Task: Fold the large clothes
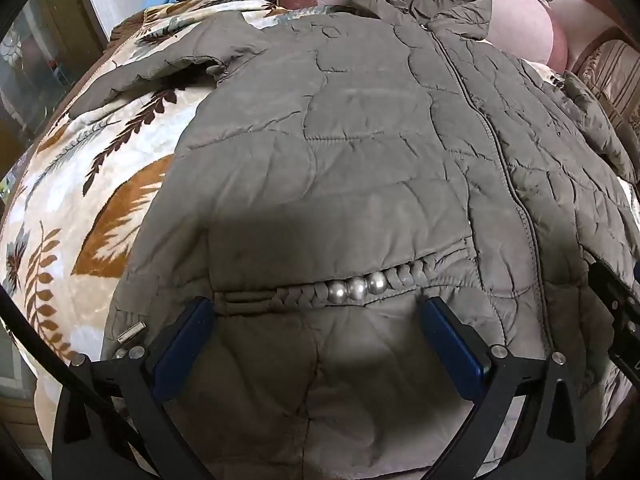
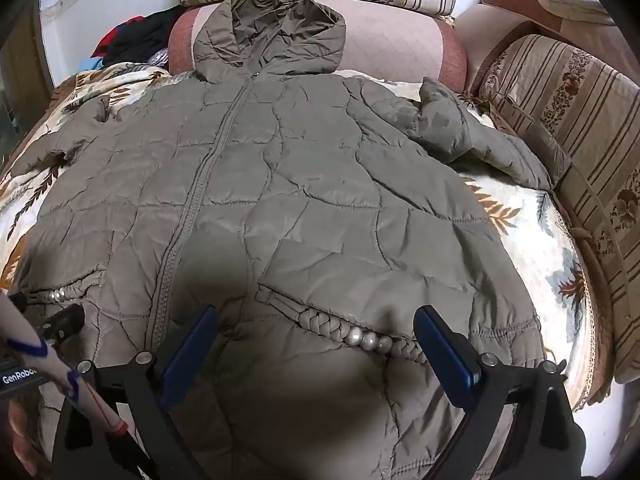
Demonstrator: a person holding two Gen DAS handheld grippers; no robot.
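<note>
Olive quilted jacket point(image 2: 304, 200) spread flat on leaf-print blanket point(image 1: 80, 208), left hand-held gripper point(image 1: 316, 312) spread wide, right hand-held gripper point(image 2: 316, 320) likewise

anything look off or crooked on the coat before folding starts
Mostly tidy: the coat lies flat, zipped, front up. Only the right sleeve looks off, bunched and bent near the shoulder, while the left sleeve lies out straighter on the blanket.

Leaf-print blanket point(image 2: 516, 216), striped cushions point(image 2: 576, 120), dark clothes pile point(image 2: 136, 40).

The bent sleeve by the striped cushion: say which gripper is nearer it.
Right. The right gripper hovers over the jacket's hem on the bent sleeve's side; the left gripper hovers across the zipper.
</note>
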